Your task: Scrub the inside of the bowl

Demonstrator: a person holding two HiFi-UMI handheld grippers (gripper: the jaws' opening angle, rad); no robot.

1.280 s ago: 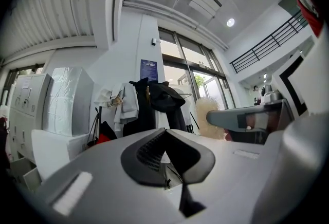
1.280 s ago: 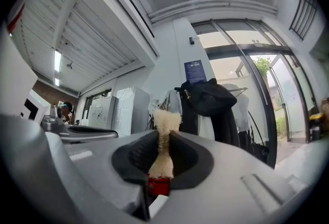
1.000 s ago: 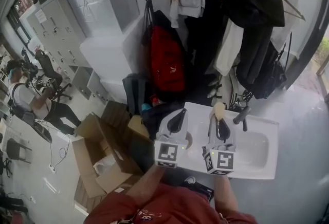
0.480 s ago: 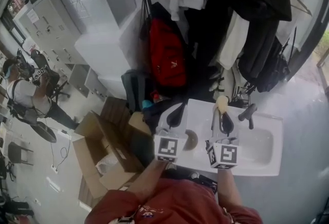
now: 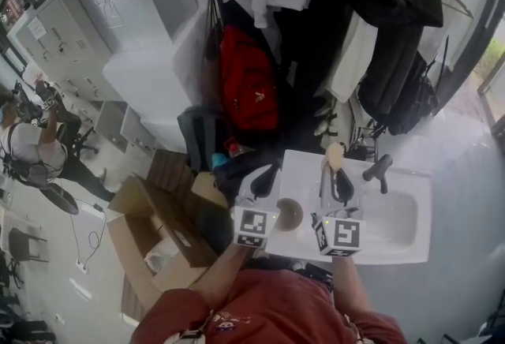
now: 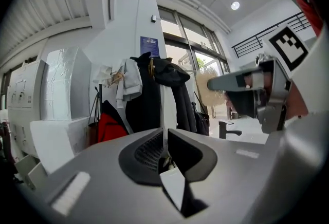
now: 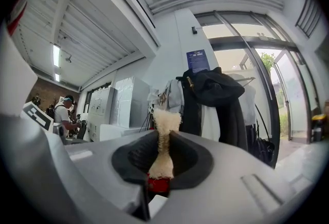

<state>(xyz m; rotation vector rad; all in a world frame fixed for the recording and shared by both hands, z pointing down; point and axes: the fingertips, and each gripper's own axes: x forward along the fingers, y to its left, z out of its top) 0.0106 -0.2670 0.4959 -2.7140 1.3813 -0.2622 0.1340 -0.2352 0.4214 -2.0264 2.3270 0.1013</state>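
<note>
A small brown bowl (image 5: 289, 214) sits on the white sink counter (image 5: 304, 169), low between my two grippers. My left gripper (image 5: 264, 177) points away over the counter's left edge. Its jaws are opening, with a thin gap and nothing between them (image 6: 165, 135). My right gripper (image 5: 341, 185) is shut on a beige scrubber (image 5: 335, 155), which sticks up out of the jaws (image 7: 164, 138). The scrubber's fuzzy head (image 7: 165, 117) stands above a red part deep in the grip. Neither gripper touches the bowl.
The sink basin (image 5: 394, 220) lies right of the grippers, with a dark faucet (image 5: 377, 169) at its back. Behind hang a red bag (image 5: 248, 86) and dark coats (image 5: 394, 35). Open cardboard boxes (image 5: 154, 232) lie on the floor at left, where a person (image 5: 31, 149) stands by lockers.
The bowl, half hidden beside the left gripper a second ago, now shows whole between the two grippers. The head view has shifted slightly; both grippers stay over the sink counter.
</note>
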